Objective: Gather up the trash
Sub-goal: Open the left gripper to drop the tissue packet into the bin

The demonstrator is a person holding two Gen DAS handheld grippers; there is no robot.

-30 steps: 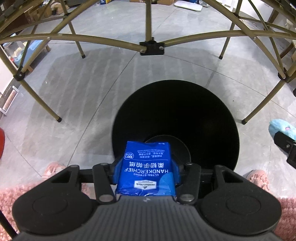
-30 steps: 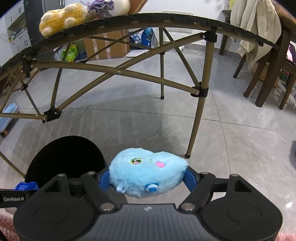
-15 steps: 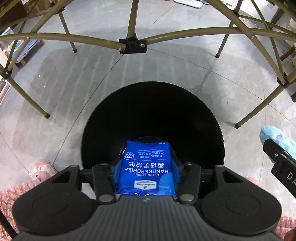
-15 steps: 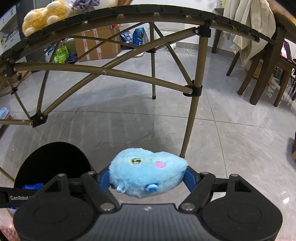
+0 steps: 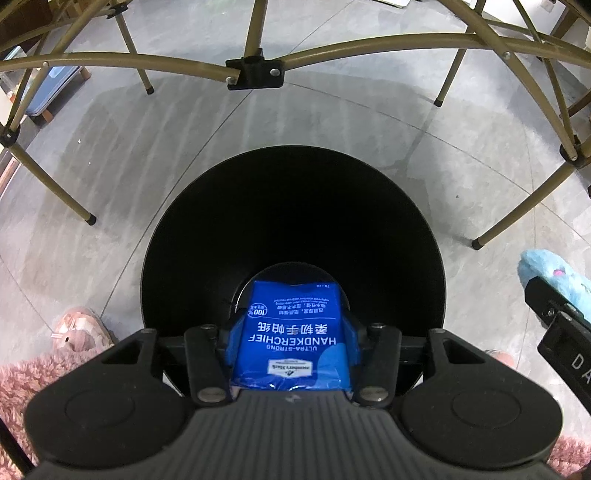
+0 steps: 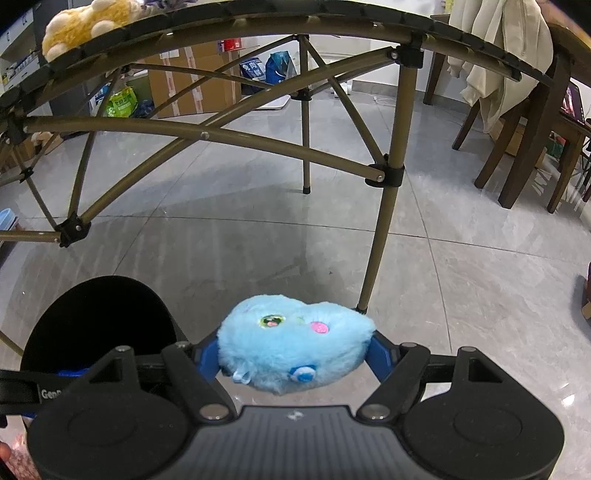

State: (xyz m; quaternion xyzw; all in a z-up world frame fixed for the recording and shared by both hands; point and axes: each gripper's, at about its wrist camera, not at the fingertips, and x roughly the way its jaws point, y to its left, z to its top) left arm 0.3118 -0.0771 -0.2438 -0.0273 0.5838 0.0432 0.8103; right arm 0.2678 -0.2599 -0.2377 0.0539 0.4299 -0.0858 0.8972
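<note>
Left claw [image 5: 291,332] is clamped on a blue tissue pack [image 5: 293,336], fingers pressing its two long sides, label up and upside down to the camera. Pack hangs right over the mouth of the black trash bin [image 5: 295,221], which sits on the grey tiled floor [image 5: 129,155] under the folding table's frame [image 5: 255,72]. Held there, I'd guess, so it falls straight in when the fingers part; the far end of the pack already lines up with the bin's dark bottom. Bin looks empty from here, but the inside is too dark to be sure.

Right claw [image 6: 295,350] is squeezed shut around a blue plush toy [image 6: 295,350], face up, soft body bulging past the blue fingers [image 6: 208,358]. It hovers over bare floor, just right of the bin [image 6: 96,321] and near one table leg [image 6: 384,236], not above the opening. Probably parked off to the side to leave room for the left claw's drop. Whether the plush counts as trash can't be told from this.

Yellow plush [image 6: 85,26] sits on the tabletop edge. Pink fluffy rug [image 5: 33,380] shows at the near edge, with a pink slipper [image 5: 77,328] on the floor beside it.

Step in hand, by my read: release of the tissue pack. Risk is small; pack is light and centred enough over the rim.
</note>
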